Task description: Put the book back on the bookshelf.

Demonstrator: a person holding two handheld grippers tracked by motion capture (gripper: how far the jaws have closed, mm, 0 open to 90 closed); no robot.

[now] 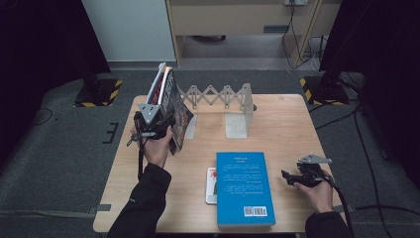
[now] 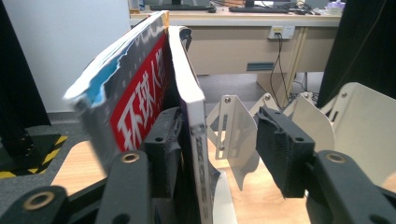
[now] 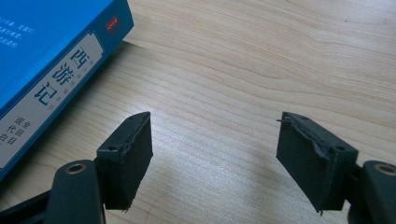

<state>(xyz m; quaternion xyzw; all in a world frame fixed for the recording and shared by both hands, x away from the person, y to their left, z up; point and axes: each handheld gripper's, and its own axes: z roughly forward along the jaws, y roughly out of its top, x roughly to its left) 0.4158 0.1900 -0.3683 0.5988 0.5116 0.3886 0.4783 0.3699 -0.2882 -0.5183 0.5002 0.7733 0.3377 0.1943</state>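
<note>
Several books (image 1: 171, 99) lean upright at the left end of an expandable white book rack (image 1: 220, 96). My left gripper (image 1: 166, 130) is at their near edge. In the left gripper view its jaws (image 2: 219, 140) stand apart. A thin white-edged book (image 2: 194, 116) rises between them beside the left pad, while the right pad is clear of it. A red-and-grey magazine (image 2: 140, 93) leans behind it. A thick blue book (image 1: 243, 188) lies flat near the table's front edge. My right gripper (image 1: 287, 174) rests to its right, open and empty (image 3: 215, 154), with the blue book's spine (image 3: 42, 56) at its left.
A small white booklet (image 1: 211, 186) pokes out from under the blue book's left side. The rack's white end plate (image 2: 364, 126) stands to the right of the leaning books. The wooden table (image 1: 282, 129) has bare surface between the rack and the right gripper.
</note>
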